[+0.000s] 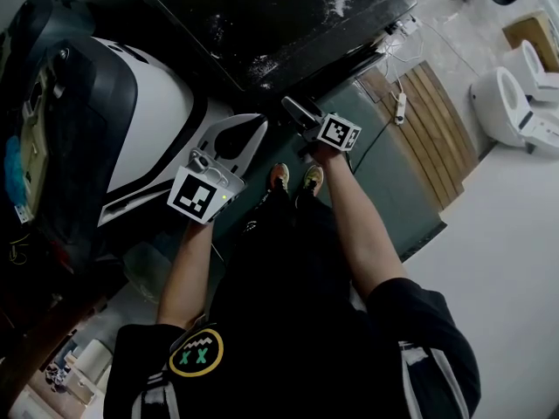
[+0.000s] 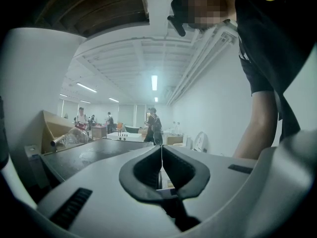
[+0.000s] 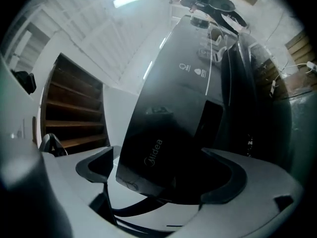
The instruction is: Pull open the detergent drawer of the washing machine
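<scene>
Black detergent drawer [image 3: 157,142] lies between right gripper's [image 3: 163,176] spread fingers; left gripper's [image 2: 162,156] two fingers meet, empty.

White ceiling [image 2: 138,58] with strip lights [image 2: 154,82], pale floor [image 1: 515,225], perhaps wooden slats [image 1: 437,120] alongside.

Big open workshop hall: loose toilets [image 1: 511,94] on bare floor [image 1: 507,234], wood pallet [image 1: 437,129], ceiling strip lights [image 2: 154,82], ppl [image 2: 154,125] standing round desks [image 2: 121,134] in bkgd.

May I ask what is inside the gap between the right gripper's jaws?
The Midea-printed corner of a dark front panel stands between the right gripper's parted jaws. The panel hides whatever lies behind it, and whether a pad touches it cannot be told.
</scene>
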### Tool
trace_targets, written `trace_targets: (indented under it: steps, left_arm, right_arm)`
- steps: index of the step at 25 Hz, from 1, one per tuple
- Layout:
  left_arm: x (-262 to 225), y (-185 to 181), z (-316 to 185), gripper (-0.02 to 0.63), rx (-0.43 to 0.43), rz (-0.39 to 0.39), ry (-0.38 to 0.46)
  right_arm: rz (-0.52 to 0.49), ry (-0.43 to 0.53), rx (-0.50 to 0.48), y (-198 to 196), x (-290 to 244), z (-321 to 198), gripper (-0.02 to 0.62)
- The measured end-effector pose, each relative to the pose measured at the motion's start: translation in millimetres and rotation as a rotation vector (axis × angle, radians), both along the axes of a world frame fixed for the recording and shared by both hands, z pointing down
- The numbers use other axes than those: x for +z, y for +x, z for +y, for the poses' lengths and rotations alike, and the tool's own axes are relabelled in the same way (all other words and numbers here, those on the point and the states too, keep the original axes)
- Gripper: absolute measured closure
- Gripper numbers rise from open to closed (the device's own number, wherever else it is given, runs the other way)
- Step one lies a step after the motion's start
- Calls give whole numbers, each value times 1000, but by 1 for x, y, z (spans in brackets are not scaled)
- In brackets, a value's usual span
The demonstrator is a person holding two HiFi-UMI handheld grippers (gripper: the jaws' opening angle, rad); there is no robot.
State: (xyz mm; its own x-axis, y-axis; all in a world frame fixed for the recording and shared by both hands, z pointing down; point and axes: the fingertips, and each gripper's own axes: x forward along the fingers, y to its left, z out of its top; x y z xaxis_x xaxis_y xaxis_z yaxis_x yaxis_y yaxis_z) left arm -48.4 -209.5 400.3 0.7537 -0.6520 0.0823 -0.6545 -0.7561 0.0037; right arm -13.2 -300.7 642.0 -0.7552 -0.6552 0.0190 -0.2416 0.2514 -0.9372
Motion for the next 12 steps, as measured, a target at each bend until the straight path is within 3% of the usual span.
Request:
trace_targets:
  steps: [8, 12]
  left_arm:
    - [4, -1, 0, 584, 0, -20, 1]
    - [-2, 2, -1, 584, -7, -7, -18]
  right_arm:
    - [-95, -28, 15, -10, -7, -11, 26]
    - [-91, 18, -11, -9, -8, -3, 61]
